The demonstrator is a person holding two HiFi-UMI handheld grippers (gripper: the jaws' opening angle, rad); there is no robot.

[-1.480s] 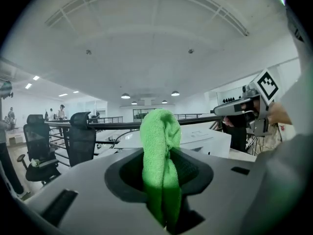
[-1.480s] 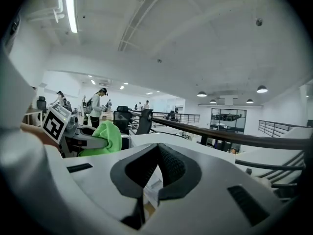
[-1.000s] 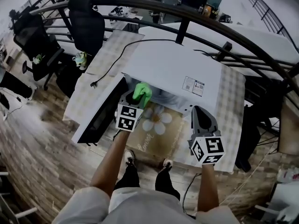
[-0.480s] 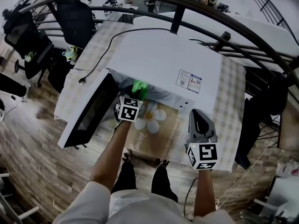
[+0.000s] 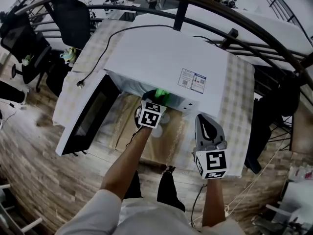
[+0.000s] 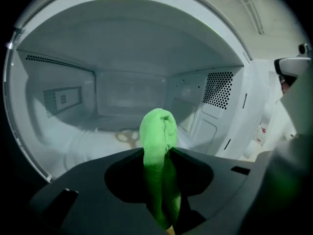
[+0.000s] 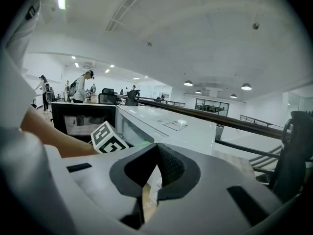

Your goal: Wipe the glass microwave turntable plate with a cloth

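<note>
A white microwave [image 5: 168,65] stands on the table with its door [image 5: 85,119] swung open to the left. My left gripper [image 5: 157,104] reaches into the cavity mouth, shut on a folded green cloth [image 5: 163,95]. In the left gripper view the green cloth [image 6: 157,141] sticks up between the jaws of that gripper [image 6: 157,155], just above the cavity floor. The glass turntable plate [image 6: 93,140] lies on that floor, and its hub shows faintly through it. My right gripper [image 5: 204,119] hovers over the table to the right of the microwave front, shut [image 7: 156,148] with nothing in it.
A beige flower-print mat [image 5: 122,129] lies in front of the microwave on the checked tablecloth [image 5: 242,99]. A black power cord [image 5: 105,53] runs off to the left. A dark railing [image 5: 244,21] curves behind the table, and office chairs [image 5: 73,13] stand at the far left.
My left gripper has moved right and forward with the cloth, from the front of the opening into the cavity. The right gripper has hardly moved.
</note>
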